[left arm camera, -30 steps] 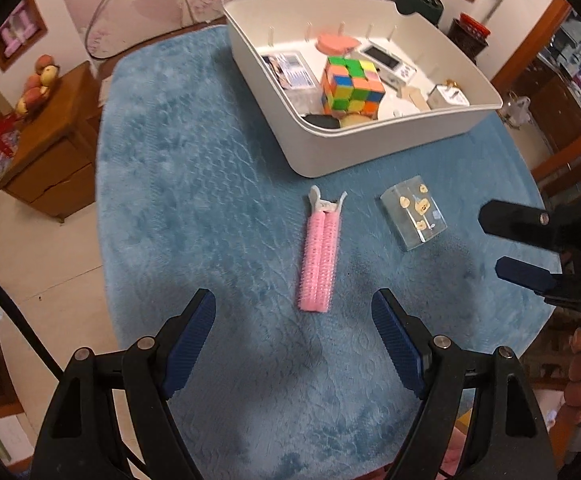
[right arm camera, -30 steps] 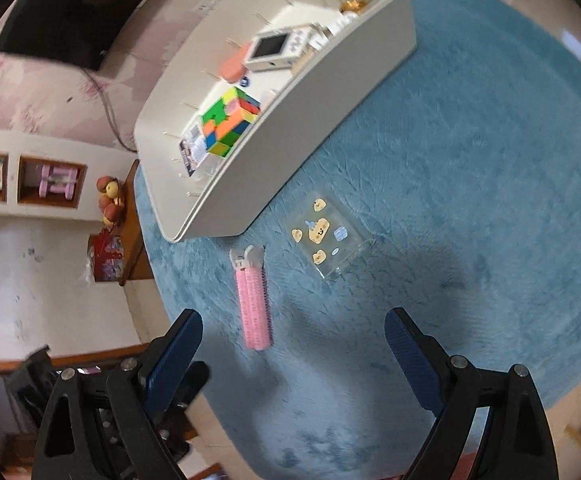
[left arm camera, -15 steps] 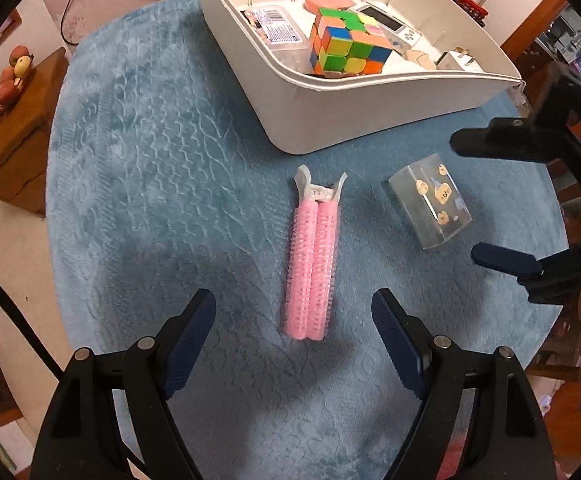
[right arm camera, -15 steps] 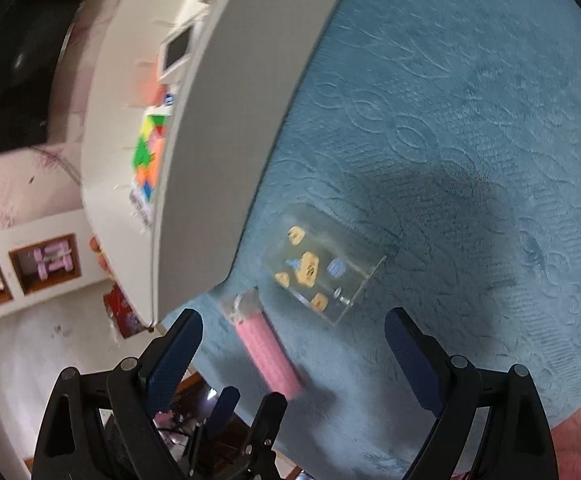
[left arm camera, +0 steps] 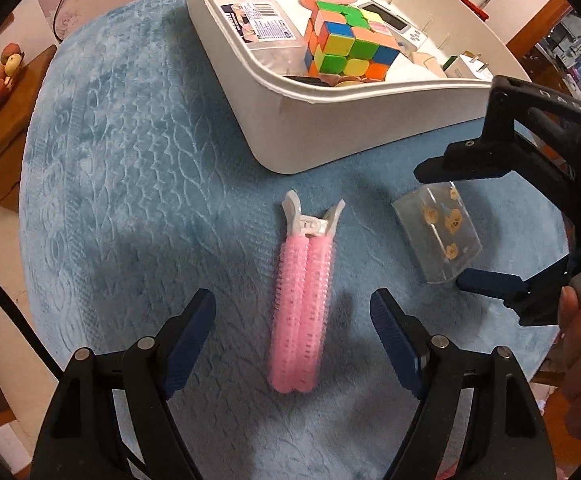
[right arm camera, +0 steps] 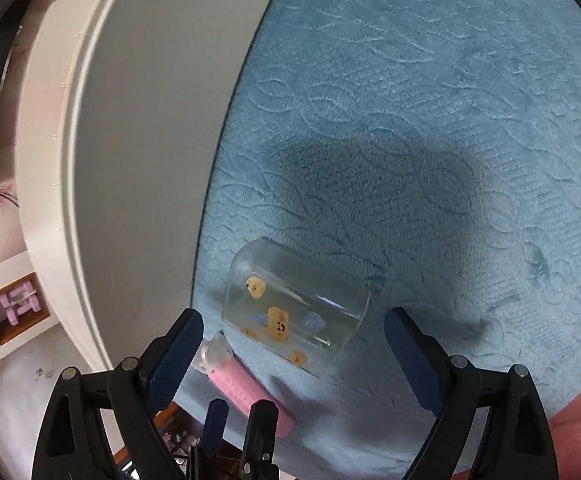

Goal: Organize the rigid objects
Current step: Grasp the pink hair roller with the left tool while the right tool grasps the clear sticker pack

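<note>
Both tongs are held open and empty above a blue embossed tabletop (left arm camera: 130, 168). Left tongs (left arm camera: 292, 346) are spread around a pink bristled hair-roller clip (left arm camera: 302, 300), untouched, apparently lined up for a grasp. Right tongs (right arm camera: 294, 356), whose jaws have just been narrowing, are set around a clear plastic box (right arm camera: 290, 312) printed with yellow figures. Farther off sits a white plastic bin (left arm camera: 330, 136), already filled with a multicoloured puzzle cube (left arm camera: 346, 46).
</note>
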A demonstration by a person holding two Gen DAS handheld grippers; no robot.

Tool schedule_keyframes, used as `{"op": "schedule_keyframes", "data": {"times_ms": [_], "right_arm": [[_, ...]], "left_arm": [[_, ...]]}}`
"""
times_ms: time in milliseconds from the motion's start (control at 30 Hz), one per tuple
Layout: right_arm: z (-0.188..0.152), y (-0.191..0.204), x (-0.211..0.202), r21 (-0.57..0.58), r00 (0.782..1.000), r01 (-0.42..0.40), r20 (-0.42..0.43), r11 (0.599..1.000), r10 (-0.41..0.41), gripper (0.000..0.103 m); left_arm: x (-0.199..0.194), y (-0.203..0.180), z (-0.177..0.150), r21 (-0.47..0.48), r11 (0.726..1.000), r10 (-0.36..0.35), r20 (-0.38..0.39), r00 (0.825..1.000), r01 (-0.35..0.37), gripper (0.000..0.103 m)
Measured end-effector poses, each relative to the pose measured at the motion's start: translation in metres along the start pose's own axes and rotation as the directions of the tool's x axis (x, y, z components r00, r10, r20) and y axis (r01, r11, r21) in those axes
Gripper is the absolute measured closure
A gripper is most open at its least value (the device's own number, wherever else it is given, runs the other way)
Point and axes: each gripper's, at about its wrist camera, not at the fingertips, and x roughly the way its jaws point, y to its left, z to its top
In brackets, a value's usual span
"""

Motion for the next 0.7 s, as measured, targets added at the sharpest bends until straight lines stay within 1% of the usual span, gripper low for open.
{"op": "schedule_keyframes", "data": {"times_ms": [67,200,333,400,433,567,600,633,667,700], "right_arm": [[0.002,0.004,0.004,0.005,1.0,0.02,-0.004,1.0,-0.02,0.013],[0.001,0.01,0.009,0.034,0.999,0.046,-0.01,0.998,-0.046,0.013],[0.006,0.02,0.016,0.058,0.997,0.077,-0.03,0.995,-0.075,0.013],[0.005,0.027,0.016,0.069,0.996,0.087,-0.034,0.994,-0.085,0.013],[0.005,0.029,0.016,0.073,0.995,0.095,-0.034,0.993,-0.093,0.015],[0.001,0.027,0.011,0.081,0.995,0.101,-0.031,0.992,-0.098,0.023],[0.002,0.022,0.008,0.084,0.995,0.099,-0.03,0.991,-0.097,0.024],[0.003,0.019,0.007,0.09,0.995,0.097,-0.03,0.991,-0.095,0.028],[0.002,0.018,0.004,0.097,0.996,0.091,-0.031,0.991,-0.088,0.031],[0.004,0.016,0.003,0.102,0.997,0.074,-0.034,0.992,-0.071,0.031]], "left_arm": [[0.003,0.001,0.0,-0.01,1.0,0.012,0.003,1.0,-0.012,0.023],[0.011,0.0,0.002,-0.023,0.999,0.033,-0.002,0.999,-0.033,0.031],[0.015,-0.002,0.001,-0.028,0.999,0.037,0.014,0.999,-0.037,0.037],[0.015,-0.002,-0.003,-0.03,0.999,0.046,0.021,0.999,-0.045,0.044],[0.014,0.001,-0.006,-0.032,0.998,0.046,0.027,0.999,-0.046,0.045],[0.012,0.005,-0.011,-0.034,0.999,0.036,0.031,0.999,-0.035,0.054],[0.01,0.004,-0.009,-0.033,0.999,0.03,0.029,0.999,-0.029,0.06],[0.008,0.002,-0.009,-0.03,0.999,0.019,0.029,0.999,-0.018,0.063],[0.008,0.001,-0.01,-0.028,1.0,0.007,0.026,1.0,-0.007,0.068],[0.008,0.0,-0.011,-0.027,1.0,0.0,0.024,1.0,0.001,0.073]]}}
